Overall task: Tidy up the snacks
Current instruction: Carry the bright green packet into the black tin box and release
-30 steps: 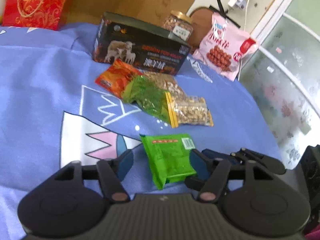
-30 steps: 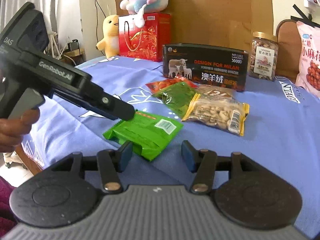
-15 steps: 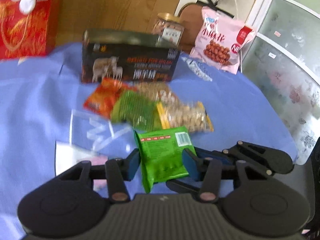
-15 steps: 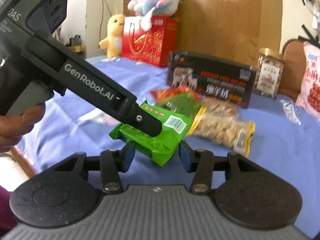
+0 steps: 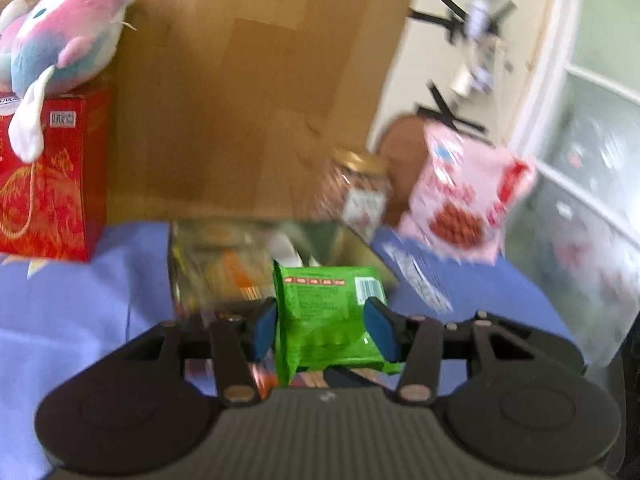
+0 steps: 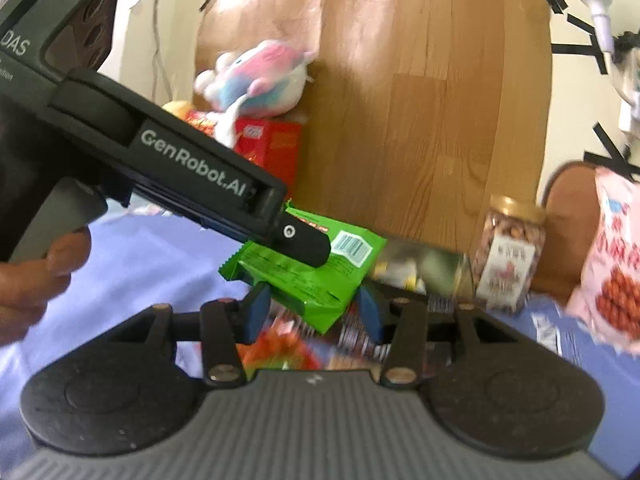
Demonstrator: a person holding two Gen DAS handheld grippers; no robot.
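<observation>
A green snack packet (image 5: 328, 312) hangs in the air above the blue cloth (image 5: 80, 300), in front of the black box (image 5: 240, 256). My left gripper (image 5: 322, 322) is shut on it, blue pads pressing both side edges. In the right wrist view the same packet (image 6: 296, 280) sits crumpled between the pads of my right gripper (image 6: 313, 310), which is shut on its lower edge. The left gripper's near finger (image 6: 308, 244) lies across the packet's top, its far finger hidden behind. An orange packet (image 6: 280, 344) shows blurred beneath.
A nut jar (image 6: 508, 256) and a pink snack bag (image 6: 616, 264) stand at the back right, beside the black box (image 6: 424, 268). A red gift box (image 5: 48, 184) with a plush toy (image 5: 56, 40) stands back left. A person's hand (image 6: 36, 280) grips the left handle.
The left jaws closed on the green packet, the right jaws narrowed onto it, and both grippers lifted it off the cloth and carried it toward the black box.
</observation>
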